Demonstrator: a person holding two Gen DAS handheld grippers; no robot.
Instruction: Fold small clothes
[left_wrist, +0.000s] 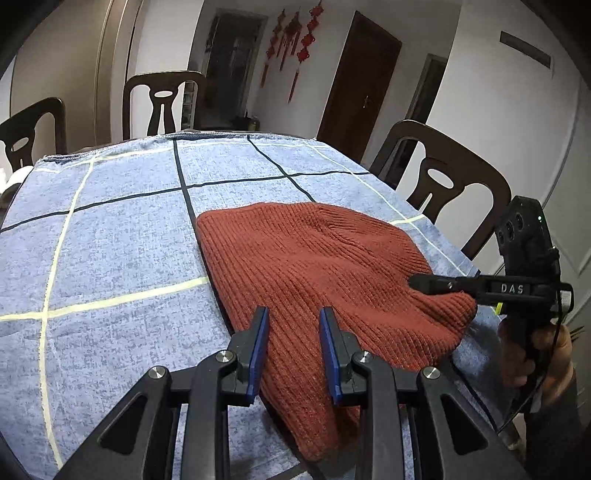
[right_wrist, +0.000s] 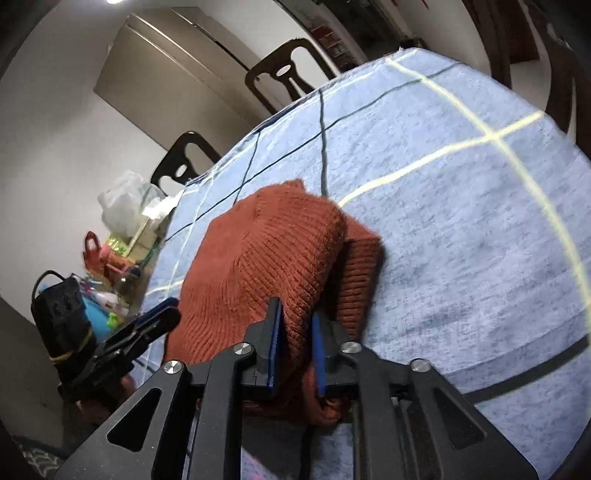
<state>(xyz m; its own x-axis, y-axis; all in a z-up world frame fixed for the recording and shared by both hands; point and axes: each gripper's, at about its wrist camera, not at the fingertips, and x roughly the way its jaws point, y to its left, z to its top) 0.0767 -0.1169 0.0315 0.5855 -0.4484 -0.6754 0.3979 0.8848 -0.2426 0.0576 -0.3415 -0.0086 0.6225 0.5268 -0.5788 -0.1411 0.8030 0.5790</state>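
A rust-red ribbed knit beanie (left_wrist: 314, 266) lies on the blue checked tablecloth (left_wrist: 110, 258). My left gripper (left_wrist: 293, 314) is open, its blue-padded fingers just above the beanie's near edge, holding nothing. My right gripper (right_wrist: 295, 314) is shut on the beanie's (right_wrist: 266, 258) edge and lifts it, so the hat bulges and folds over itself. In the left wrist view the right gripper (left_wrist: 415, 282) reaches in from the right side and pinches the hat's right edge. In the right wrist view the left gripper (right_wrist: 162, 314) shows at the left, beside the beanie.
Dark wooden chairs (left_wrist: 443, 177) stand around the table, one at the right edge and two at the far left (left_wrist: 162, 103). Bags and clutter (right_wrist: 122, 229) sit off the table's far side in the right wrist view. Tablecloth (right_wrist: 461, 221) stretches beyond the hat.
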